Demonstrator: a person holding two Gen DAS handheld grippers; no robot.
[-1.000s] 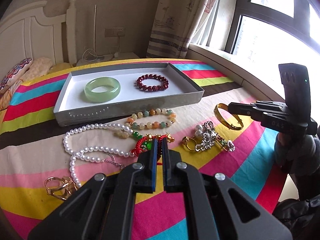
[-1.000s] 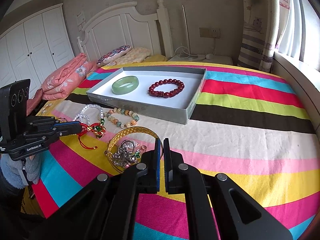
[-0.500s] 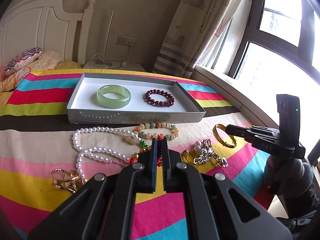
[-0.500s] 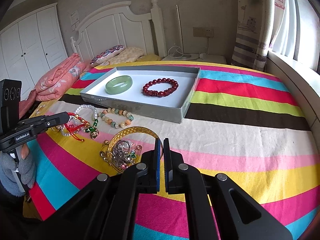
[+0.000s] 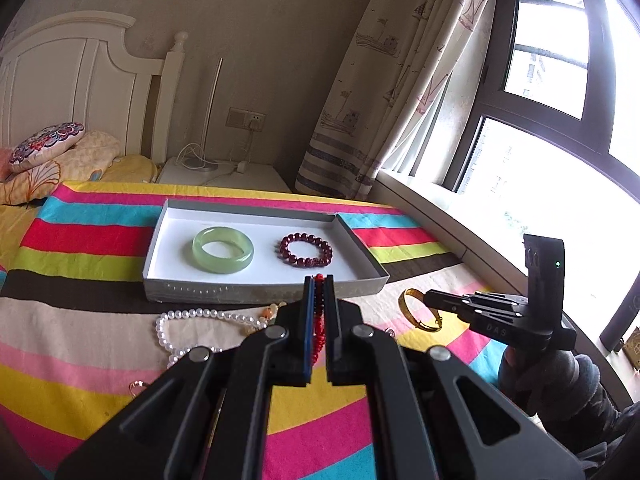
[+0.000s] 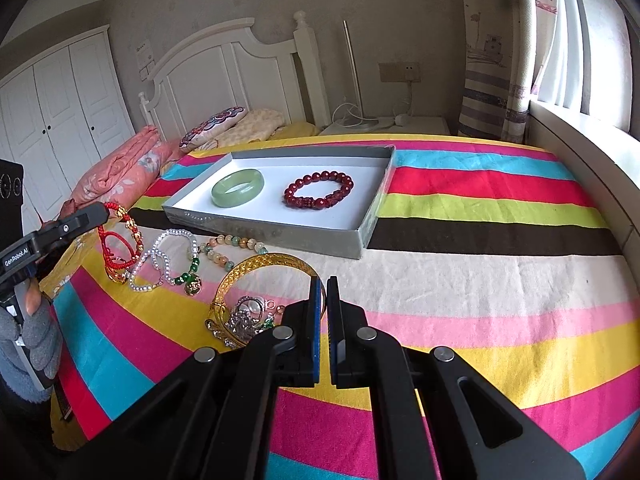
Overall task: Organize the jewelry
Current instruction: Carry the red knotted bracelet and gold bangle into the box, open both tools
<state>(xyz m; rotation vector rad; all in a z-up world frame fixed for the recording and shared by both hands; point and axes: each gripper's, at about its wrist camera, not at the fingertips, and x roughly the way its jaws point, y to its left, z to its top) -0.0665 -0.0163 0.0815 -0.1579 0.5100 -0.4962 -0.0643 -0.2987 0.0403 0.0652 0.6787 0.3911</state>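
My left gripper [image 5: 319,280] is shut on a red cord bracelet [image 5: 319,312] with gold charms. The right wrist view shows that bracelet [image 6: 120,240] hanging from the left gripper [image 6: 103,211] above the striped bedspread. Beyond it lies a grey tray [image 5: 264,292] with a white floor, holding a jade bangle [image 5: 222,249] and a dark red bead bracelet [image 5: 306,250]. My right gripper [image 6: 325,284] is shut with nothing in it, hovering near a gold mesh bangle [image 6: 264,264] and a silver cluster [image 6: 244,320].
Loose on the bedspread are a pearl necklace [image 6: 160,256], a pastel bead bracelet [image 6: 232,242] and a green bead pendant [image 6: 191,280]. Pillows [image 6: 120,172] and a white headboard [image 6: 224,76] stand at the far end. A window sill [image 6: 580,152] runs along the right.
My left gripper has risen and tilted up, lifting the red cord bracelet off the bedspread. The right gripper has stayed where it was.
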